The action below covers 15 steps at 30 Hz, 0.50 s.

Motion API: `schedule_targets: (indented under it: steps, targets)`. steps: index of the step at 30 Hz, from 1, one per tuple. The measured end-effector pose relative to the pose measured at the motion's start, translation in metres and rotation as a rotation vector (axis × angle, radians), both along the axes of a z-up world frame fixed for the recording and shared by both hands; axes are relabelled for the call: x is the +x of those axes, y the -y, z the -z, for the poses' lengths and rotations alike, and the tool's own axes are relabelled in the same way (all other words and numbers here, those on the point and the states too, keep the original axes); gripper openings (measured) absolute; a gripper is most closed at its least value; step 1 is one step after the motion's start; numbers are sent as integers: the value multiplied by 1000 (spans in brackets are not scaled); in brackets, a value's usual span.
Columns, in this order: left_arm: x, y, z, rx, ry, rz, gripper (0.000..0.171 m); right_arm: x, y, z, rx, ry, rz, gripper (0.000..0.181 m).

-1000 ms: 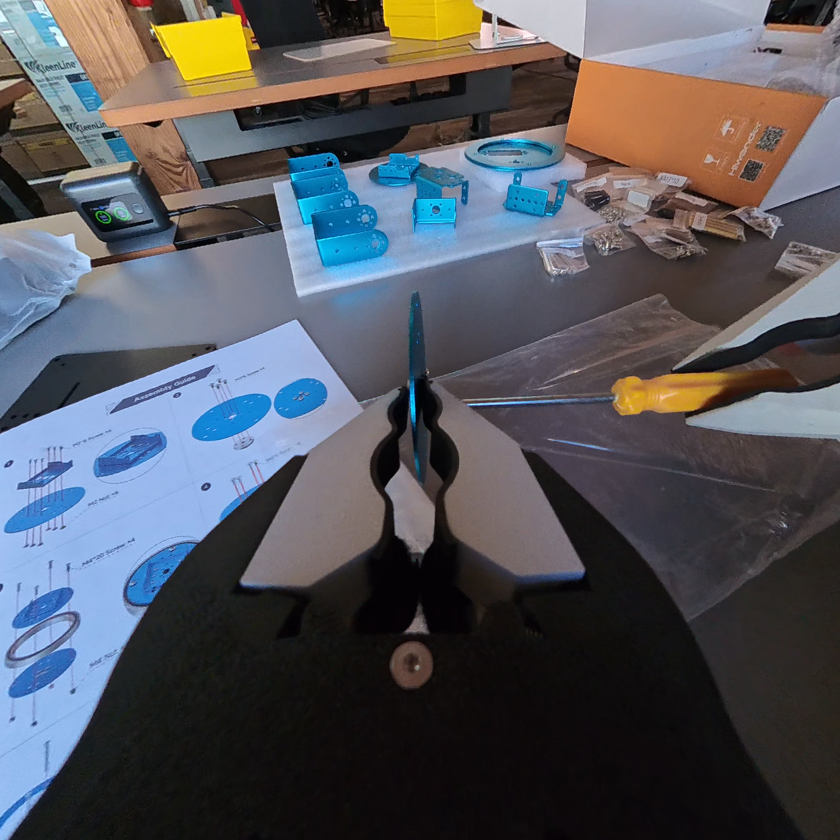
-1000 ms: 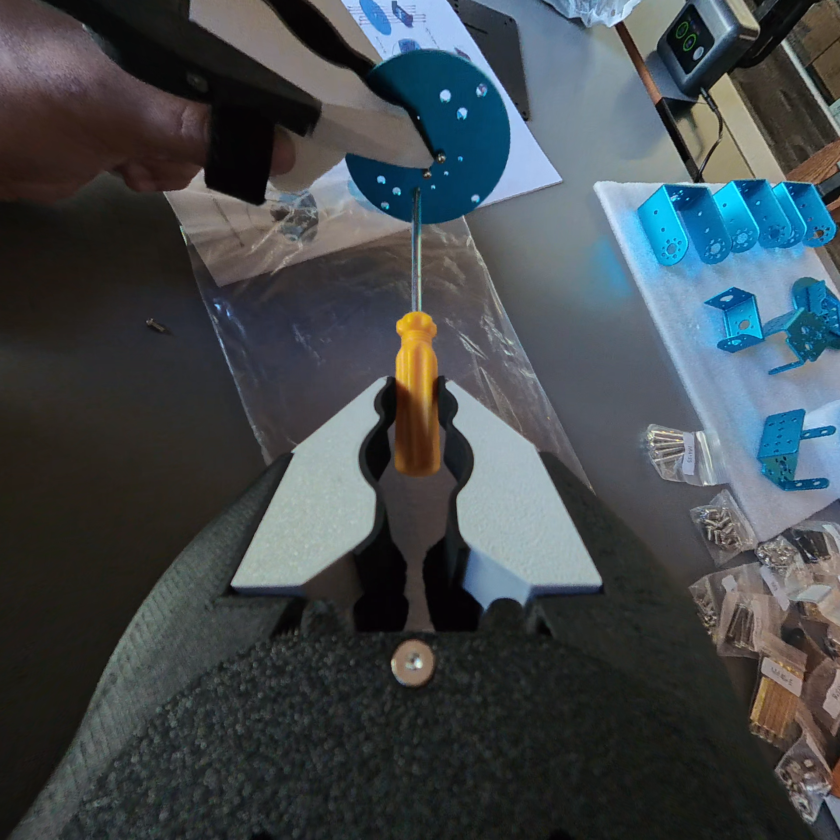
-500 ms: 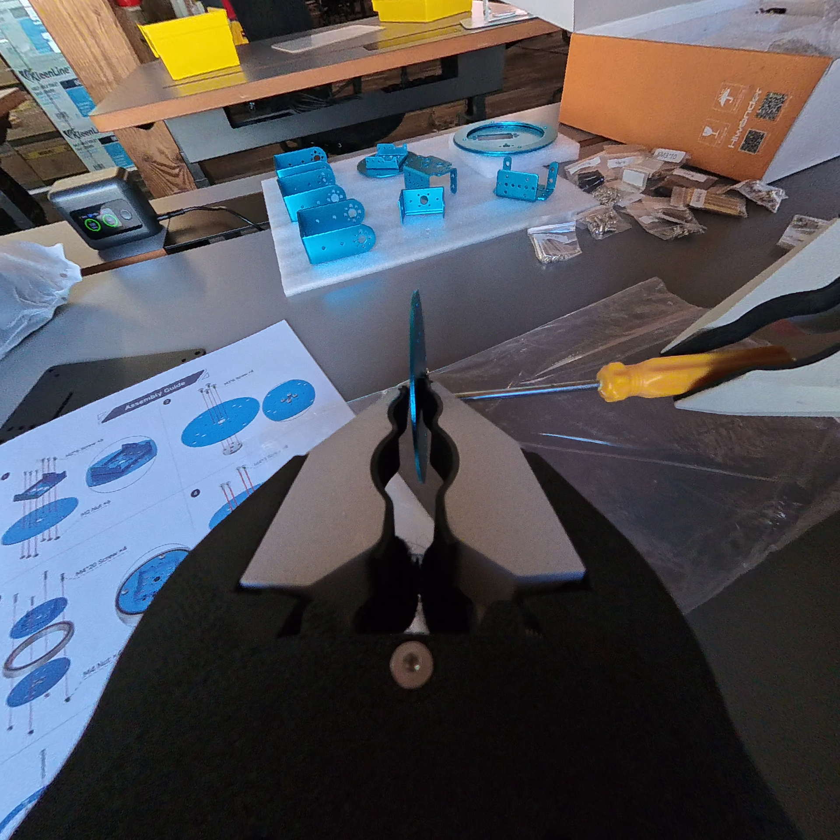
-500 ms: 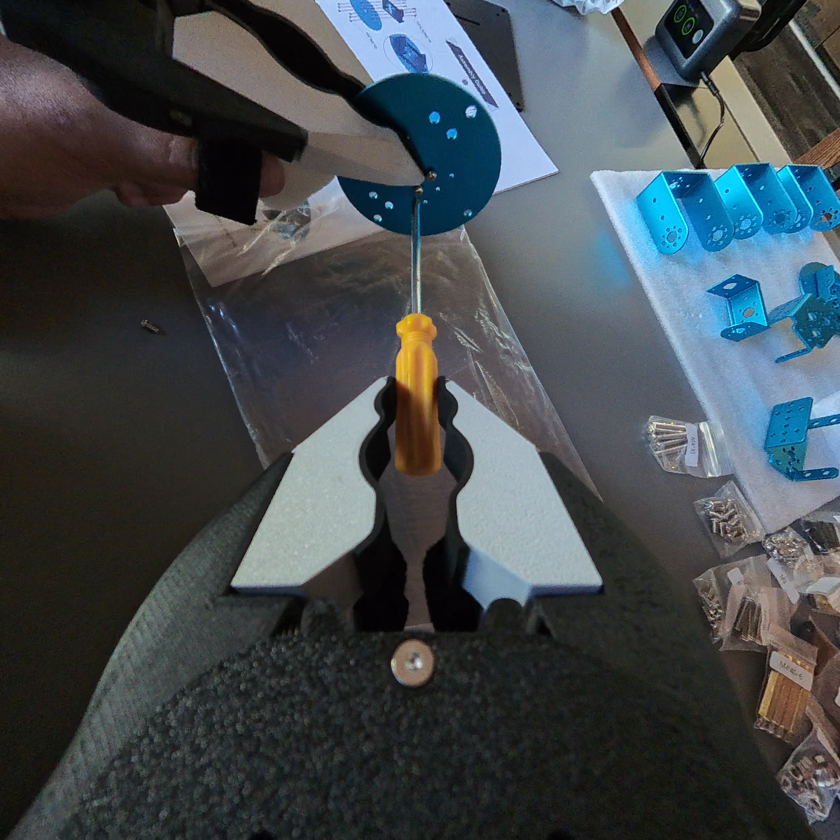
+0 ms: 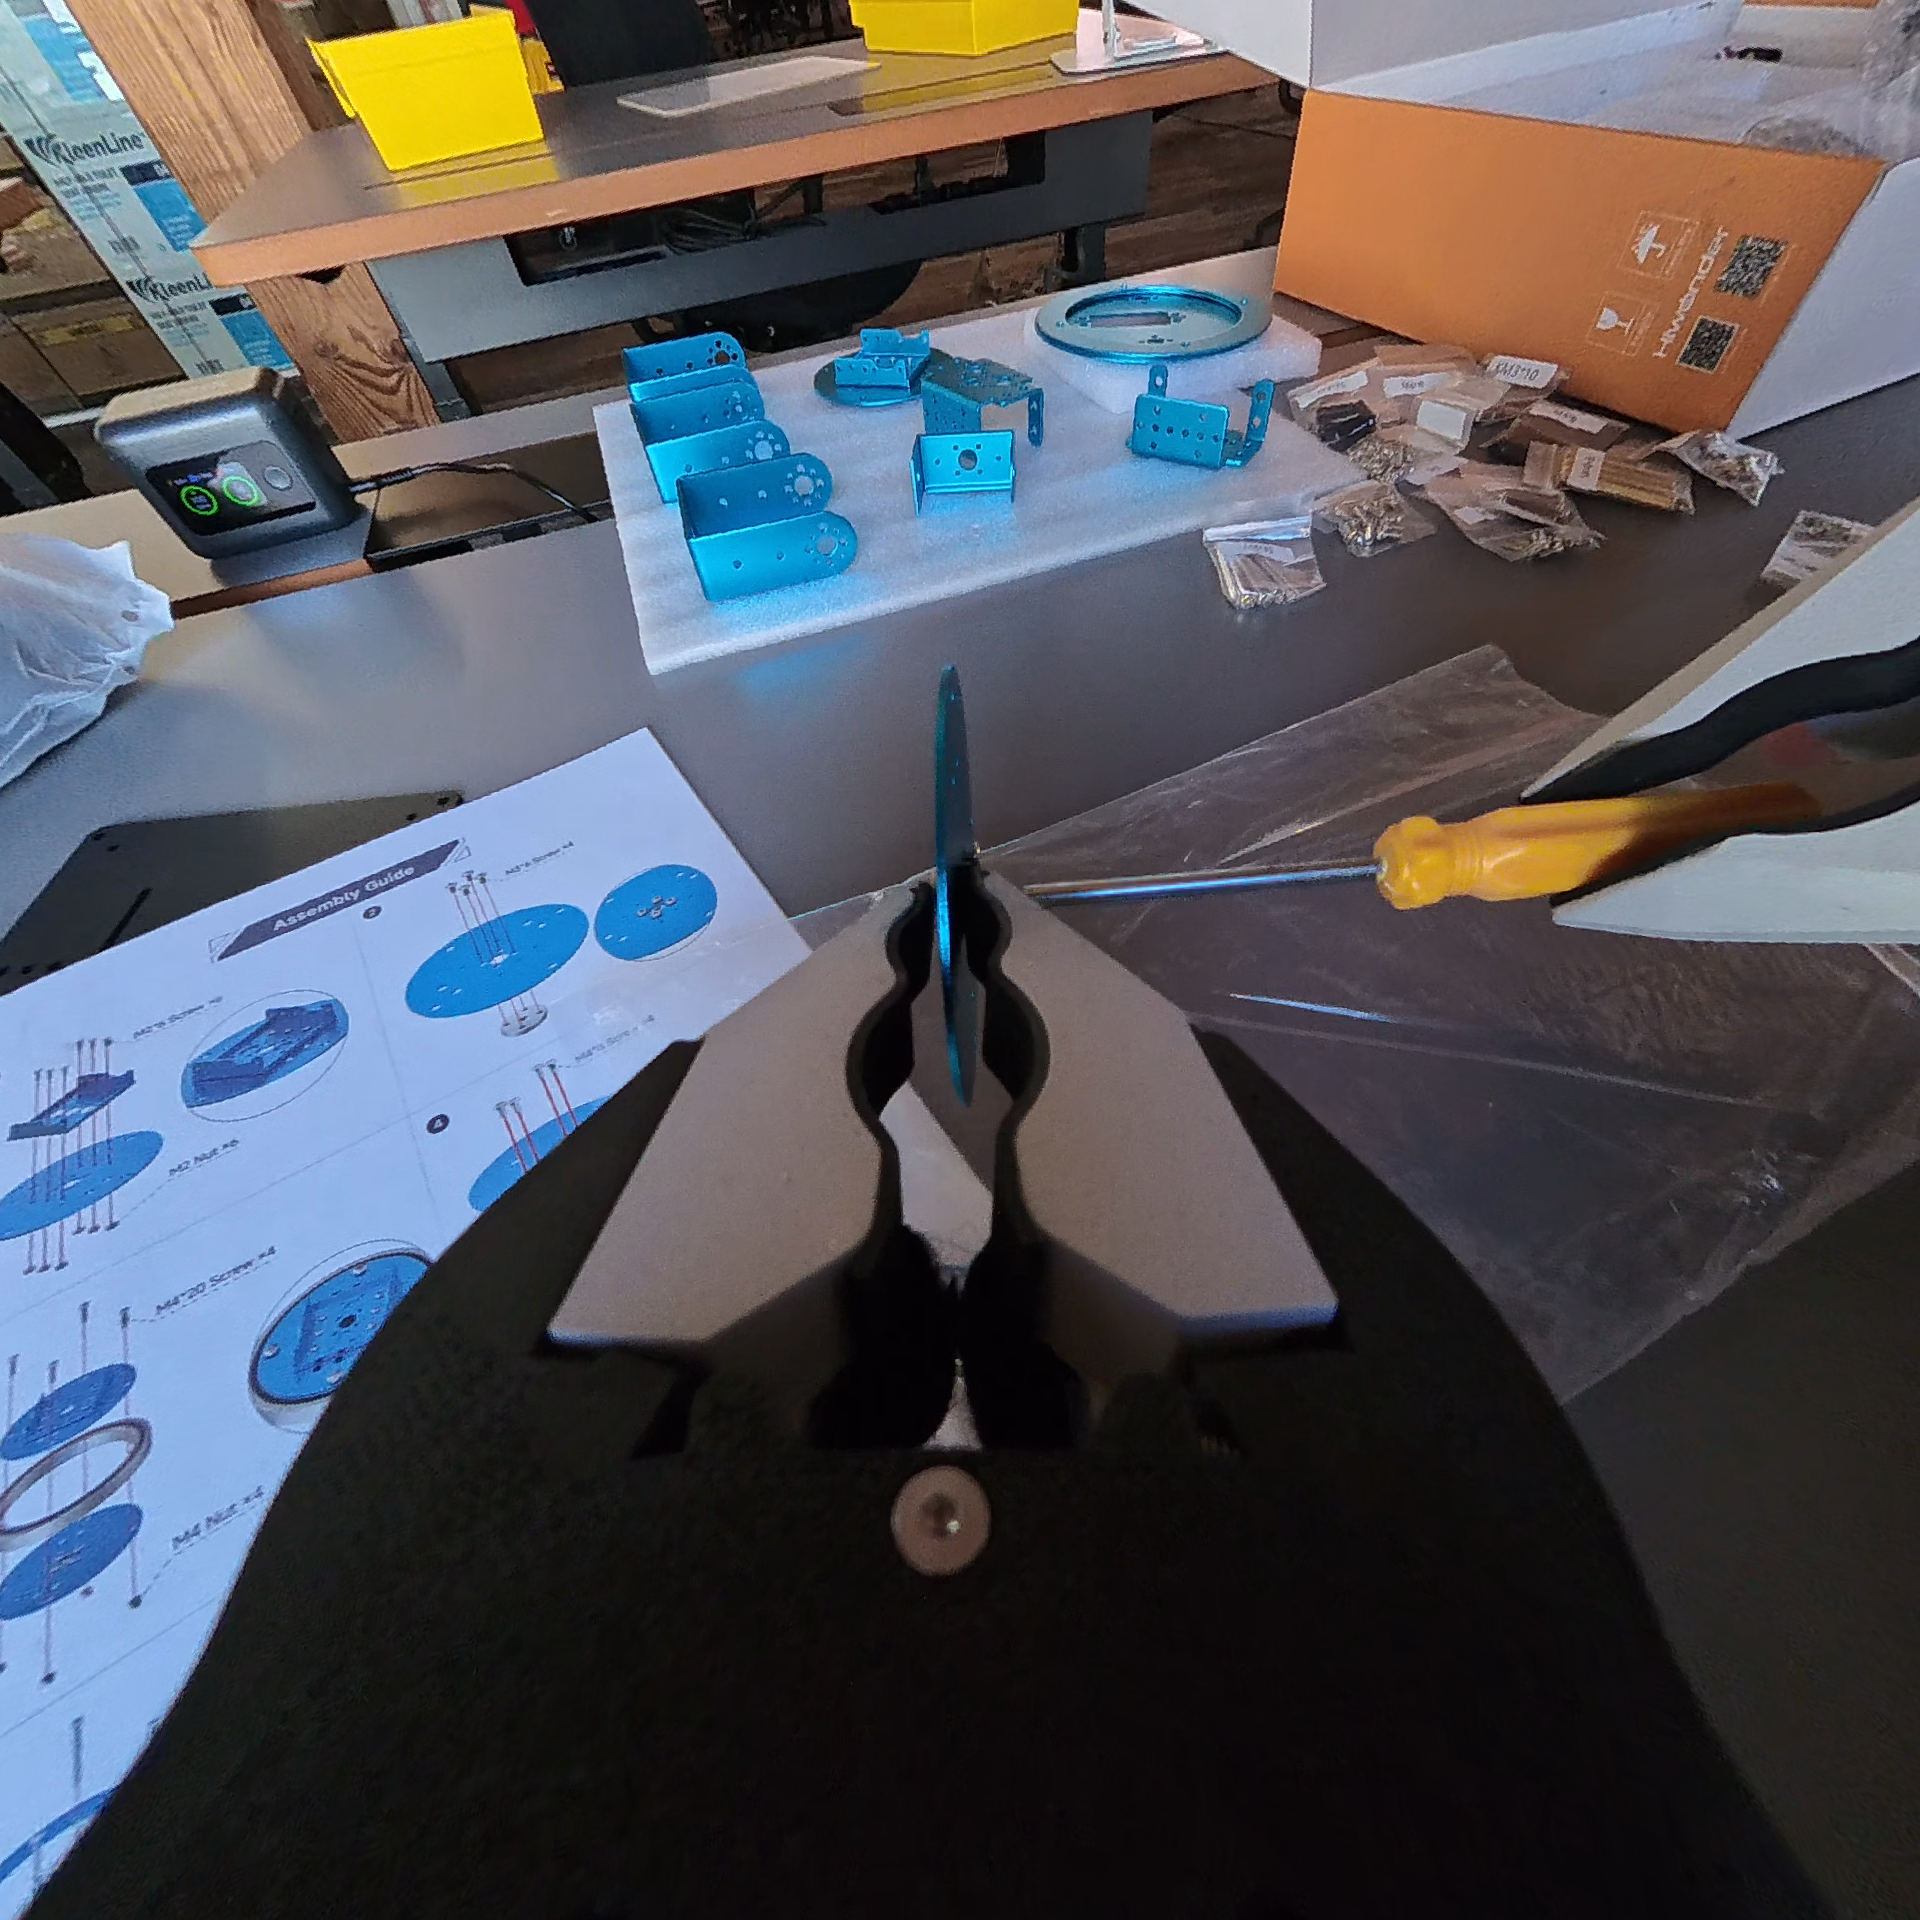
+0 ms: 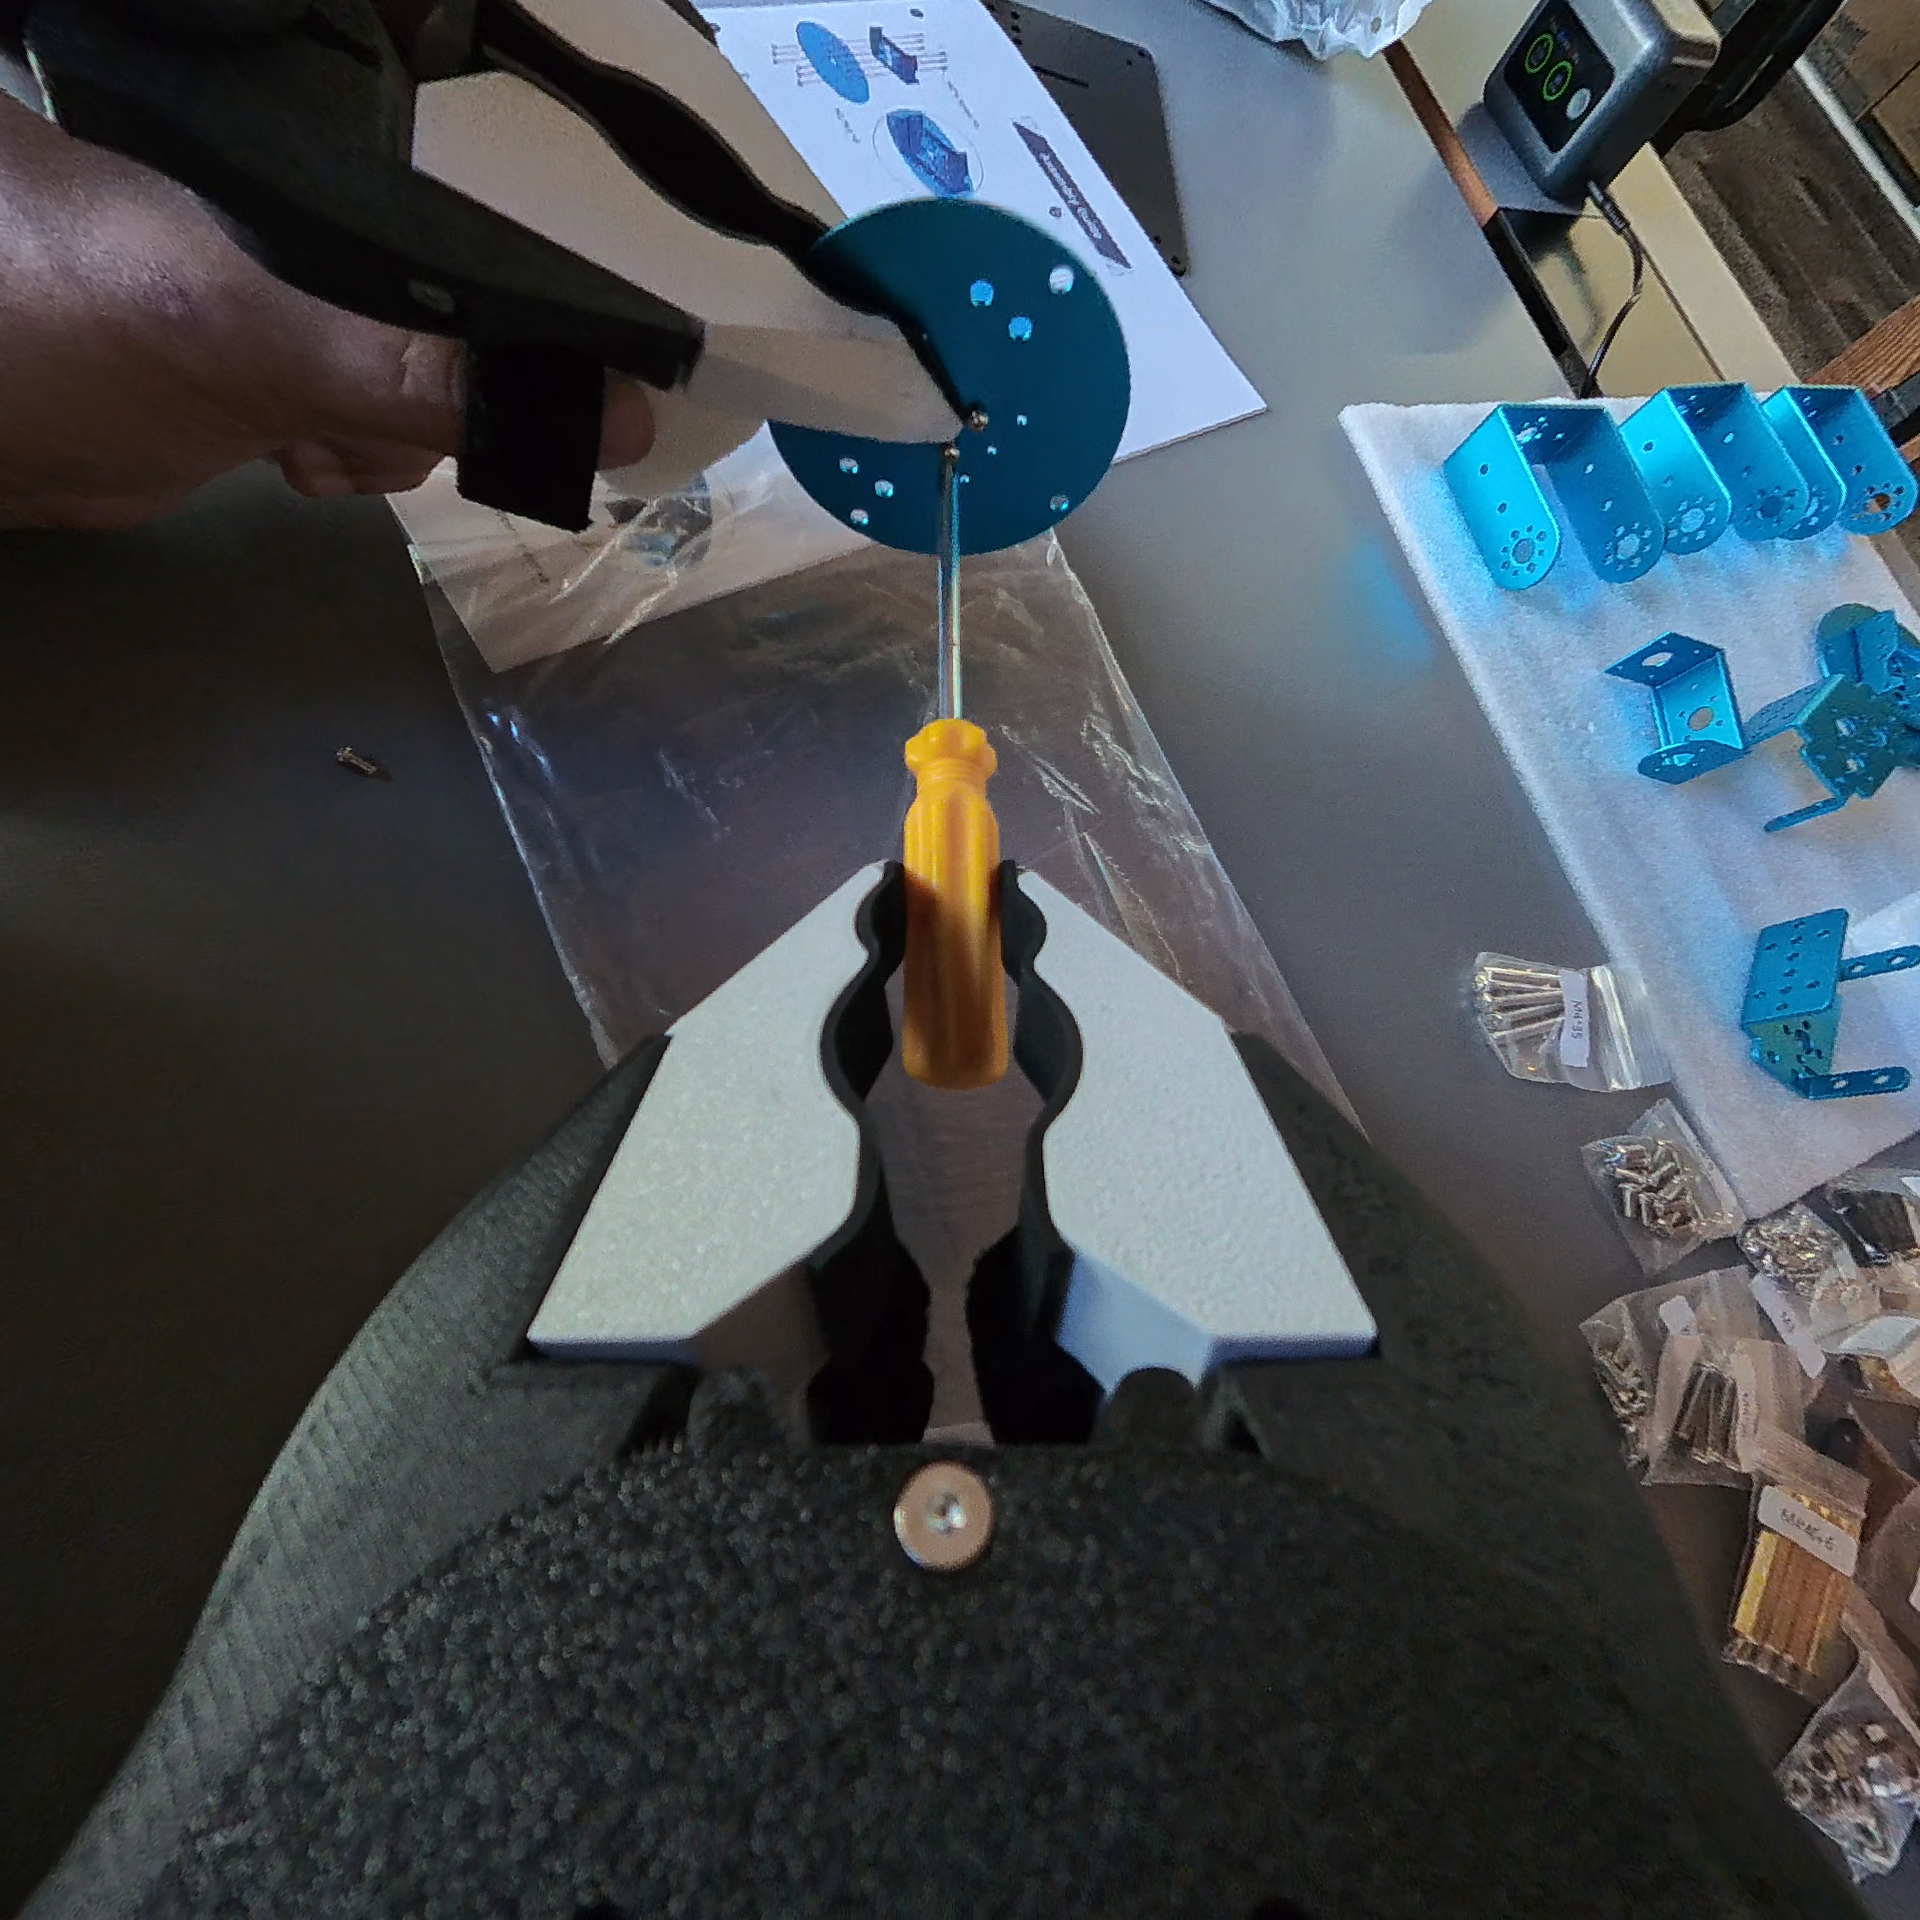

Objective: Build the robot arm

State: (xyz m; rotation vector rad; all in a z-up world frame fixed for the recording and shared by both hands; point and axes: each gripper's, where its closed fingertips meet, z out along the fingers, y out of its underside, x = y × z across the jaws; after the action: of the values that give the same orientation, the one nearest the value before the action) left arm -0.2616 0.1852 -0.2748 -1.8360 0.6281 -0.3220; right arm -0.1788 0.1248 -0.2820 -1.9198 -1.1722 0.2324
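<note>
Presently, nearest to you, your right gripper is closed around the orange handle of a screwdriver, with the shaft pointing straight ahead of the fingers. Its tip meets a small screw head on the face of the blue disc, close to where the other fingers pinch it.

Your left gripper is clamped on that disc, held edge-on and upright between nearly closed fingers, with your hand behind the grip. Below both tools lies a clear plastic bag.

Left of the right claw, a loose screw sits alone on the table. Left of the left claw is the printed instruction sheet.

Farther ahead are blue brackets on a white foam sheet, with small hardware bags to their right and an orange box beyond.
</note>
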Motion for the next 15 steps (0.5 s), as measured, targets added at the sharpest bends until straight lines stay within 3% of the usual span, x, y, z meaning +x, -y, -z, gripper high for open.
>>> schedule_targets:
  steps: [15]
  targets:
    - [1, 1, -4, 21, 5, 8, 5, -1, 0, 0, -19, -30, -1, 17]
